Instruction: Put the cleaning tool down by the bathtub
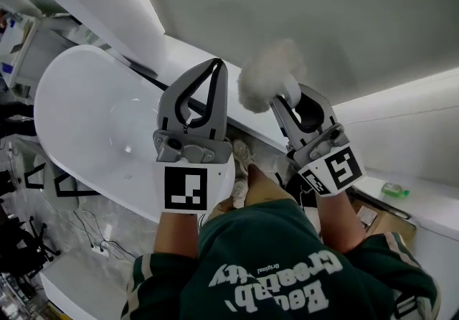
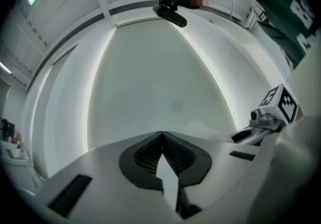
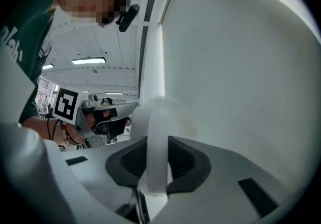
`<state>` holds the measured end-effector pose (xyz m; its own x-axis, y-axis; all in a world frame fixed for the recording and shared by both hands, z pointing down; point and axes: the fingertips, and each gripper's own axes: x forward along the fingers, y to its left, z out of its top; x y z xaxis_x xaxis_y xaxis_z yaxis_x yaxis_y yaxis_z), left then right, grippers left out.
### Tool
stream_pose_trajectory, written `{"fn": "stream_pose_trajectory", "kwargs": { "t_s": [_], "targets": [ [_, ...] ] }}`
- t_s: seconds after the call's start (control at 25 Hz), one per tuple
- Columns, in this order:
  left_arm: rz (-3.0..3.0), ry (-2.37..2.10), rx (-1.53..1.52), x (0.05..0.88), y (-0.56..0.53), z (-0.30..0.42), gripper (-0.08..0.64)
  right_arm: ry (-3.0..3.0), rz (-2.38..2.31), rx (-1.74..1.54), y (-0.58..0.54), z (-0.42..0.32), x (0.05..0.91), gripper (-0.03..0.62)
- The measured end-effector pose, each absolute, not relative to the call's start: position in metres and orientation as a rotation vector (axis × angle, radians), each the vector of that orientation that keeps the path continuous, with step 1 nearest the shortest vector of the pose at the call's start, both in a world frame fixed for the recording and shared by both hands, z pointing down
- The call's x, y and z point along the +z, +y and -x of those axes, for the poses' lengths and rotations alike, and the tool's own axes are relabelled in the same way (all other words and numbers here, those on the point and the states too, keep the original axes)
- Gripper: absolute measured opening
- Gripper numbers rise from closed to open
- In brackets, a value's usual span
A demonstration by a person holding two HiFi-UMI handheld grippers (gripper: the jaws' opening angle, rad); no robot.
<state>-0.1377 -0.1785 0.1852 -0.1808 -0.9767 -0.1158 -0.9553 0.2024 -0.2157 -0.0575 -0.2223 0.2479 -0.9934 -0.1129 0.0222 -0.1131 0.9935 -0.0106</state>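
Not done yet. Squeezing the white handle (image 3: 156, 147) of the fluffy cleaning tool (image 1: 267, 74) in the right claw (image 1: 290, 96), up in the air near the bathtub (image 1: 86, 118), with the left claw (image 1: 215, 67) pinched shut on nothing. Left to do: lowering it beside the bathtub and letting go

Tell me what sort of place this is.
Probably a bathroom mock-up or showroom: a white freestanding bathtub beside plain lit wall panels, with loose cables and a cardboard box around.
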Motion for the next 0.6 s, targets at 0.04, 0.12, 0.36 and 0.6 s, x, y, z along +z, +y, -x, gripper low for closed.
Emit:
{"fn": "stream_pose_trajectory", "kwargs": {
  "t_s": [0.04,0.12,0.36,0.6],
  "targets": [
    [1.831,2.256,-0.139,0.184,-0.179,0.137,0.005,-3.110,-0.159,0.026,-0.224,0.059,0.251,0.094],
    [1.805,2.278,-0.142,0.183,-0.185,0.147,0.005,-3.099,-0.120,0.041,-0.231,0.071,0.256,0.094],
    [1.735,2.363,-0.223,0.206,-0.218,0.206,0.005,-3.075,0.023,0.076,-0.264,0.143,0.275,0.094],
    [1.719,2.452,-0.266,0.235,-0.221,0.230,0.005,-3.025,0.112,0.113,-0.265,0.179,0.300,0.094]
  ]
}}
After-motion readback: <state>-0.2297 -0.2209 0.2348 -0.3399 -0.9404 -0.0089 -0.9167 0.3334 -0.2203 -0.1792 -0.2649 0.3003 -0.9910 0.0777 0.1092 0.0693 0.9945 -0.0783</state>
